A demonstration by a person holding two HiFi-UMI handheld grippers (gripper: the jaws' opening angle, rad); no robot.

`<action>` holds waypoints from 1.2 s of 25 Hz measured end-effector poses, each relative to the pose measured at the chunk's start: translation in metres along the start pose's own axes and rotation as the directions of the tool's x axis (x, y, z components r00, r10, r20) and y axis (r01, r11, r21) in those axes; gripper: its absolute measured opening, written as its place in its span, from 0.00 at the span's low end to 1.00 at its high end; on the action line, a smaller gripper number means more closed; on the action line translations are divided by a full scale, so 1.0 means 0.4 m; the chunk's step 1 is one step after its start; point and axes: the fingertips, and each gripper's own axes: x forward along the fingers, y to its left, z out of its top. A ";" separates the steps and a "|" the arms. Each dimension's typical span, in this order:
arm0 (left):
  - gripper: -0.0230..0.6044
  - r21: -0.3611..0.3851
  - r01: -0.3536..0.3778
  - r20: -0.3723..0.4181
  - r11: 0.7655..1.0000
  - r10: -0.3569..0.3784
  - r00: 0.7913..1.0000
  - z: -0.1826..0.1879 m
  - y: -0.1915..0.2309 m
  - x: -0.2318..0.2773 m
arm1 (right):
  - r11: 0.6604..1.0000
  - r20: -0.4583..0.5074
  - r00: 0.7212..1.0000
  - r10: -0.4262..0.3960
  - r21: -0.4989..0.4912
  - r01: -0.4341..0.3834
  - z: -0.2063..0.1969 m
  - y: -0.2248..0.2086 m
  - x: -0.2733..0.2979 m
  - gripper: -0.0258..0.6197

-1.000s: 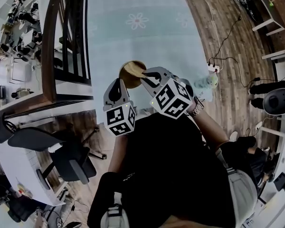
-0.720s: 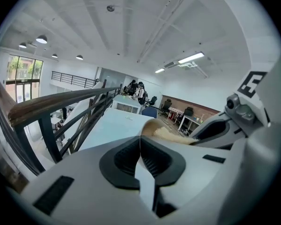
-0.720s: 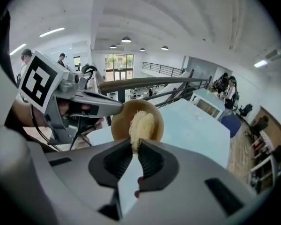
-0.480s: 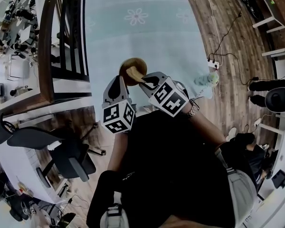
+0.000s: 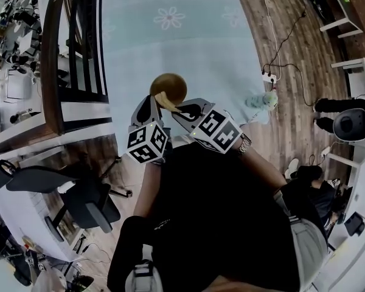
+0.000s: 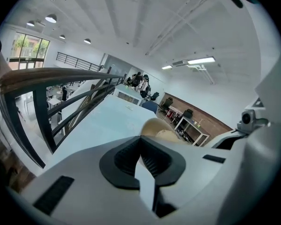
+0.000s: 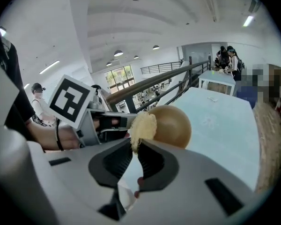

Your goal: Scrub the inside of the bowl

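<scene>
A brown wooden bowl (image 5: pixel 169 86) is held in the air above a pale blue carpet. My left gripper (image 5: pixel 152 101) is shut on its rim from the near left; in the left gripper view the shut jaws (image 6: pixel 141 142) hide all but a tan edge of the bowl (image 6: pixel 152 124). My right gripper (image 5: pixel 171 107) is shut on a pale fibrous scrubber (image 5: pixel 163 98), which lies against the bowl. The right gripper view shows the scrubber (image 7: pixel 143 127) pinched at the fingertips of that gripper (image 7: pixel 135 147), in front of the bowl's round outside (image 7: pixel 173 124), with the left gripper (image 7: pixel 100 122) beside it.
A dark wooden railing (image 5: pixel 55 59) runs along the left of the carpet (image 5: pixel 188 47). Below it stand a white desk and an office chair (image 5: pixel 85 199). To the right, cables and a power strip (image 5: pixel 268 76) lie on the wood floor, near a small green object (image 5: pixel 263 100).
Both grippers have rolled and sunk a little while keeping their grips. The bowl has turned with them: its pale inside showed before, now its darker brown side faces the head camera.
</scene>
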 end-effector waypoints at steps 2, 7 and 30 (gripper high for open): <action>0.06 -0.016 -0.011 -0.024 1.000 0.011 1.000 -0.021 0.019 0.018 | 1.000 0.004 1.000 -0.005 0.005 0.005 -0.002 -0.003 -0.004 0.10; 0.06 -0.070 -0.059 -0.101 0.996 0.051 0.994 -0.102 0.084 0.087 | 0.998 0.027 0.998 -0.051 0.023 0.050 -0.002 -0.024 -0.018 0.10; 0.07 -0.473 -0.278 -0.309 0.836 0.138 0.941 -0.418 0.243 0.307 | 0.957 0.014 0.971 -0.240 0.170 0.234 -0.141 -0.089 -0.100 0.11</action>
